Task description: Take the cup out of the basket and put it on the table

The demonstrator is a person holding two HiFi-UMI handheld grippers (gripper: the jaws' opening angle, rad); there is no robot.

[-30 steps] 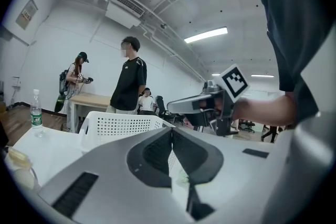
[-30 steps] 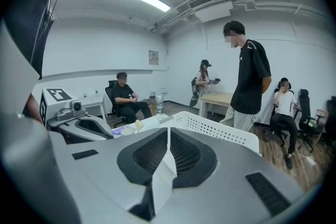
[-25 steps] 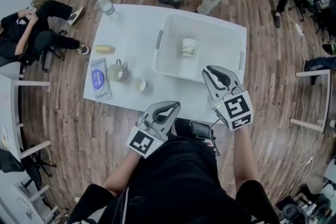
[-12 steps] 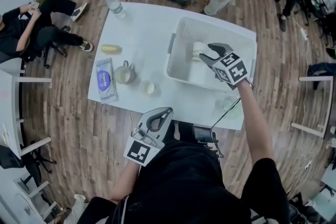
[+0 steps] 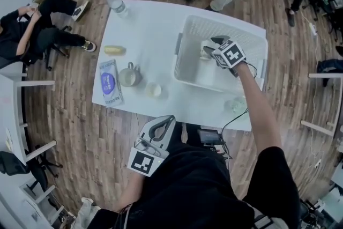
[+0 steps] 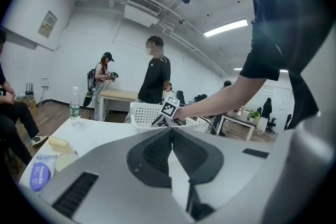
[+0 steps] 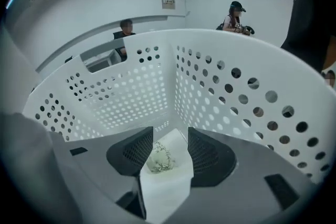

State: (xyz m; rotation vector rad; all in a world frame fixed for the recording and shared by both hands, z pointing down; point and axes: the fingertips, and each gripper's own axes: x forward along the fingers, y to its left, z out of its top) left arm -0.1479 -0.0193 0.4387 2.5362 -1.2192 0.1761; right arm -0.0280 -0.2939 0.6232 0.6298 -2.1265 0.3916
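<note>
The white perforated basket [image 5: 185,35] stands on the right half of the white table [image 5: 144,24]. A white cup with a green leaf print [image 7: 160,157] sits on its floor, partly hidden by the gripper in the head view. My right gripper [image 5: 210,46] reaches down into the basket, jaws wide apart, and the cup [image 5: 206,51] sits in the gap between them with no pad seen pressing on it. In its own view the right gripper [image 7: 170,130] frames the cup near a basket corner. My left gripper [image 5: 161,125] is shut and empty, held off the near table edge; the left gripper [image 6: 171,131] points toward the basket [image 6: 144,113].
On the table's left half lie a water bottle [image 5: 114,1], a yellow item [image 5: 114,50], a blue packet [image 5: 108,83], a small teapot [image 5: 128,75] and a small cup [image 5: 155,90]. A clear item [image 5: 236,105] sits near the front right edge. People stand and sit around the table.
My right gripper has gone from the near table edge forward and down into the basket, and its jaws have opened around the cup. The left gripper has sunk slightly toward me, still shut.
</note>
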